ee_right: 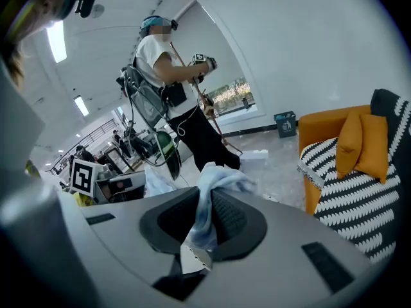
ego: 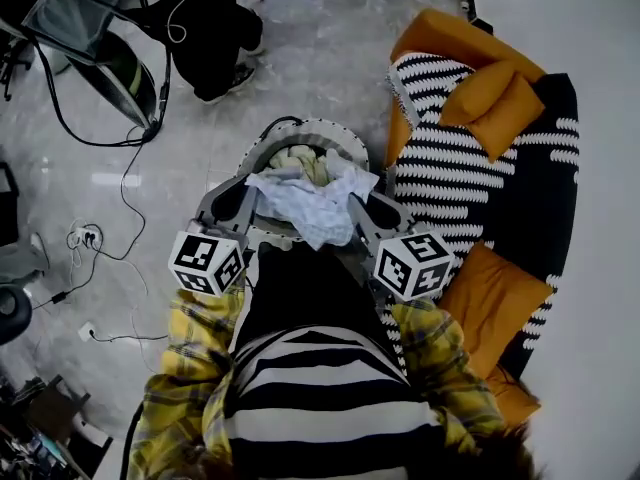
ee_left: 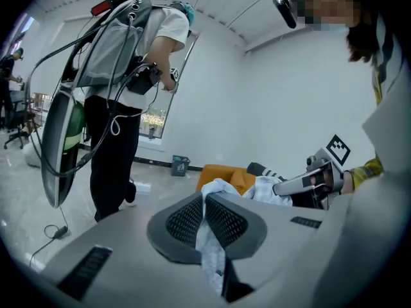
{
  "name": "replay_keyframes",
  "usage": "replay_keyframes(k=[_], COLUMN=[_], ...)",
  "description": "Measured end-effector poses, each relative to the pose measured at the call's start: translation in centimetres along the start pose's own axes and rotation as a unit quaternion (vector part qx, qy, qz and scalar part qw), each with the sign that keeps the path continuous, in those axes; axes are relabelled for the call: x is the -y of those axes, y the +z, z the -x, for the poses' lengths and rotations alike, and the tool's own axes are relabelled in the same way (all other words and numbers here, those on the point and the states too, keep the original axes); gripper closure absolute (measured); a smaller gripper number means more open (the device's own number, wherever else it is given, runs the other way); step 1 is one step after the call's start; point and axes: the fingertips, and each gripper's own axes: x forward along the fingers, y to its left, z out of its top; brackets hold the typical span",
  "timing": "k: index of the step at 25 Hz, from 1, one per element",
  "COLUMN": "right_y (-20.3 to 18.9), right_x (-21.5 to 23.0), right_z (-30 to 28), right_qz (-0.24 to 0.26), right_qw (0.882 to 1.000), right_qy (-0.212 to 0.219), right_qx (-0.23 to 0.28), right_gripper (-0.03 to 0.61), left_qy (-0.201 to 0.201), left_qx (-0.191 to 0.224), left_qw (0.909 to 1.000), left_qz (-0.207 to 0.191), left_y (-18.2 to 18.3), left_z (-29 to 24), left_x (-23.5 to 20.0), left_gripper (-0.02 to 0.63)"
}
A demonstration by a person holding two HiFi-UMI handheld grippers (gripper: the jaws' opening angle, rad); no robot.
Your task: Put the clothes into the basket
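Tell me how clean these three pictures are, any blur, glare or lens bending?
Head view: sharp and evenly lit, faint reflections on the glossy floor, pale garment crisp. Left gripper view: heavy fisheye bend, black corners, near jaws soft, mosaic patch top right. Right gripper view: same bend and dark rim, ceiling light blown out, sofa clear.

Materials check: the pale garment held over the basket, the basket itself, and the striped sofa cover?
Pale garment: thin matte woven cloth, probably cotton; it crumples into soft folds. Basket: grey with a speckled pale rim, possibly woven rope or fabric; unclear. Striped sofa cover: matte textile, perhaps knitted, given raised-looking white rows.
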Motion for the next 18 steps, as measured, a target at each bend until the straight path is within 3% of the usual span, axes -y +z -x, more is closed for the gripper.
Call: replay_keyframes(k=[18], right_y=[-6.6], right_x=[5.4], right_z=[-6.5], right_qz=[0.041], right_qw=[0.99], right_qy=[0.029], right_qx=[-0.134], right_gripper=[0.509], left_qy=[0.041], left_qx=[-0.148], left_qw=[0.9873], left_qz=[0.039], left_y=[-12.4], left_z=[-4.0], left_x=[-1.3], left_gripper=[0.586])
